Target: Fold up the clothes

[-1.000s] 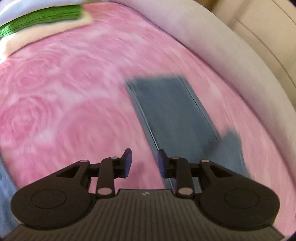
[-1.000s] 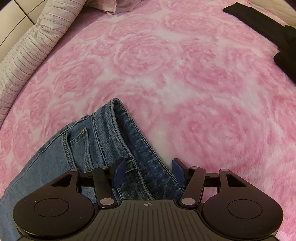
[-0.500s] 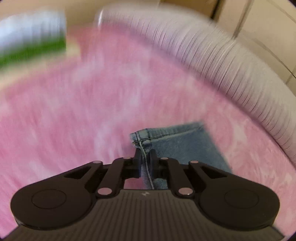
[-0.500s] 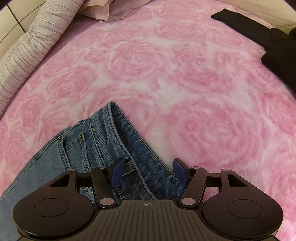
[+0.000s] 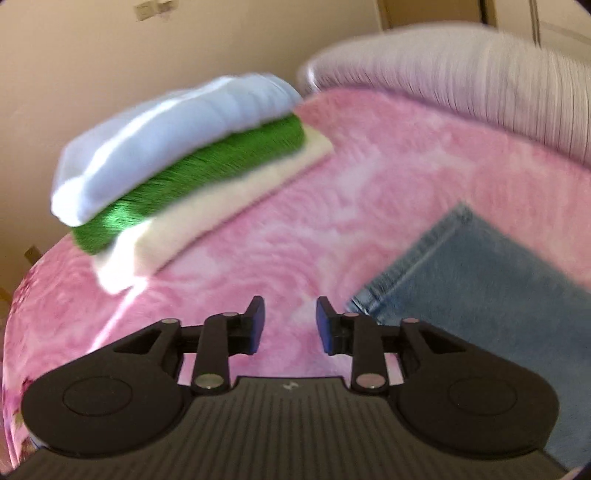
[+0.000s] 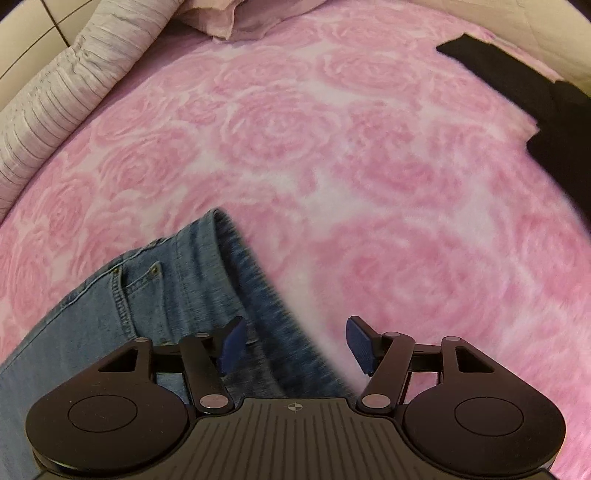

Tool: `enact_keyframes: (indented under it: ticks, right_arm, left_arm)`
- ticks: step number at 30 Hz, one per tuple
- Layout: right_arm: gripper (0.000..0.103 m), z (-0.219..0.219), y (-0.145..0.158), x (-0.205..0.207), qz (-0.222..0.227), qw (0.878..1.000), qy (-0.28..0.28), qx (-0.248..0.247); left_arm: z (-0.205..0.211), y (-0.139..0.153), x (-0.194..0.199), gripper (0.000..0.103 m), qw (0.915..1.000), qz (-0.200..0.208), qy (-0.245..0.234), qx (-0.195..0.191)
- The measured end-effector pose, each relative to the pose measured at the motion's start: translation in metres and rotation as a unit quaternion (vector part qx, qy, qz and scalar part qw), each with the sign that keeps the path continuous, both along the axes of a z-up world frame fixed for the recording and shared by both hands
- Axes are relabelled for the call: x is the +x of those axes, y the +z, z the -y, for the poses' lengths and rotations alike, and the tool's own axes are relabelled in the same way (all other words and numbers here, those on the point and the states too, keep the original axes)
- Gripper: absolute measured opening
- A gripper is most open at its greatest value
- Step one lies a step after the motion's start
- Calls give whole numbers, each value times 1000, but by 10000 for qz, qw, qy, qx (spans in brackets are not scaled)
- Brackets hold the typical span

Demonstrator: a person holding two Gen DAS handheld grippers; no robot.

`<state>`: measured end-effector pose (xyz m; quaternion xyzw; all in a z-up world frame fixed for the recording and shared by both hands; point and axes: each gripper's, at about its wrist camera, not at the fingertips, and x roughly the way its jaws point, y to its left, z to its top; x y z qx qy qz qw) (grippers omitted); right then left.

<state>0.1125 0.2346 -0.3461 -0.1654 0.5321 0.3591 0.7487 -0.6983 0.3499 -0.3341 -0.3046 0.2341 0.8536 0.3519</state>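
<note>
— Where were the jeans [image 6: 155, 306] when you looked?

— Spread on the bed's pink rose-patterned blanket [image 6: 332, 155]. The waistband and pocket end lay right under the right tool [image 6: 293, 343], running off toward its lower left. The denim edge passed between that tool's fingers, closer to its left finger.

— Did that tool have hold of them?

— No. Its jaws stood wide apart, and the blue pads [image 6: 360, 343] pressed on nothing. The cloth just lay beneath them.

— And the left tool [image 5: 288, 325]?

— Its jaws were opening, with only pink blanket [image 5: 332, 221] showing in the gap. The hemmed end of a jeans leg [image 5: 480, 295] lay just to the right of it, near the right finger; whether it touched that finger, I couldn't tell. The picture was smeared there.

— Anything else on the bed?

— Ahead and to the left of the left tool sat a folded stack: a pale blue piece [image 5: 177, 136] on top, a green one [image 5: 207, 177] in the middle, a cream one [image 5: 207, 218] at the bottom. A ribbed, pale bolster [image 5: 461, 85] curved along the far right edge. Seen from the right tool, the same bolster [image 6: 55, 110] ran along the far left, a pinkish pillow [image 6: 236, 18] lay far ahead, and a black garment [image 6: 546, 110] sat well off to the far right.
</note>
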Motion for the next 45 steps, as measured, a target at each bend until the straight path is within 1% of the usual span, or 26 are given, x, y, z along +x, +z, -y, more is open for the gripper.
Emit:
enact_keyframes:
  ticks: [2,3,5,8,10,12,15,17,18,19,20,21,23,25,27,29,31,32,34,35,36,37,39,41,42,45]
  right_arm:
    - [62,7,4,9,-33,9998,17,183]
    - [62,11,7,13,-106,9994,54,326]
    - [62,14,10,17,-278,9976,234,590]
    - [62,11,8,22,-620,9924,575,893]
    - [62,6,3,28,-901,9869,698,1140]
    - [62,-2,-3,36,-1137,9813,759,1359]
    - [62,-23,-14,47,-1359,9754,922,1473]
    - [62,-39,-26,51,-1385,9765,966,1339]
    - [61,-47,-31,50,-1316,9779,1012,1269]
    - [29,-52,-33,48,-1204,9790,1072,1246]
    - [16,-58,-32,45,-1040,9797,1232,1194]
    - [16,-62,-28,41,-843,9794,1423,1156]
    - [13,-61,-18,33,-418,9756,1743,1265]
    - [11,-57,-15,33,-279,9745,1788,1326]
    - [11,-58,-25,34,-245,9765,1783,1187]
    - [14,-64,-36,36,-308,9793,1711,1033]
    - [18,-67,-34,42,-539,9813,1546,1012]
    - [25,-66,-28,46,-611,9814,1527,990]
    - [34,-52,-8,49,-440,9795,1661,1047]
    - [35,-42,4,50,-294,9776,1768,1104]
    - [35,-30,13,50,-276,9745,1898,1161]
    - [36,-18,21,51,-346,9706,2045,1220]
    - [36,13,31,49,-778,9608,2334,1278]
    - [36,41,31,43,-1238,9499,2617,1181]
    - [36,52,29,38,-1361,9463,2721,1092]
    - [36,74,16,25,-1406,9436,2886,812]
  left_arm:
    - [13,12,13,28,9973,646,-327,119]
    - [20,18,20,28,9938,976,-505,174]
    - [32,23,47,26,9866,1416,-798,149]
    - [47,21,95,26,9668,2189,-1312,116]
    - [53,16,129,26,9535,2564,-1586,21]
    - [54,10,152,26,9433,2829,-1737,-52]
    - [51,8,178,26,9346,3036,-1854,-34]
    - [48,8,187,26,9330,3054,-1904,-56]
    - [45,8,190,26,9324,3061,-1918,-72]
    - [45,9,193,25,9324,3058,-1925,-85]
    - [45,11,196,25,9325,3052,-1930,-96]
    - [46,13,199,25,9334,3016,-1940,-92]
    - [48,20,203,25,9360,2915,-1973,-63]
    - [54,25,209,25,9386,2809,-2003,-8]
    - [57,26,212,25,9418,2711,-1989,-9]
    - [60,21,213,25,9469,2574,-1925,-112]
    - [64,18,214,25,9501,2504,-1851,-205]
    - [68,18,213,25,9500,2527,-1824,-213]
    - [75,20,213,25,9499,2552,-1792,-225]
    - [79,21,213,25,9496,2554,-1802,-237]
    - [82,22,213,25,9491,2563,-1815,-249]
    - [86,23,213,25,9484,2586,-1818,-262]
    - [93,23,213,25,9454,2696,-1803,-306]
    - [99,22,213,25,9423,2802,-1799,-353]
    - [102,21,214,25,9409,2832,-1815,-385]
    - [110,18,216,25,9371,2891,-1894,-492]
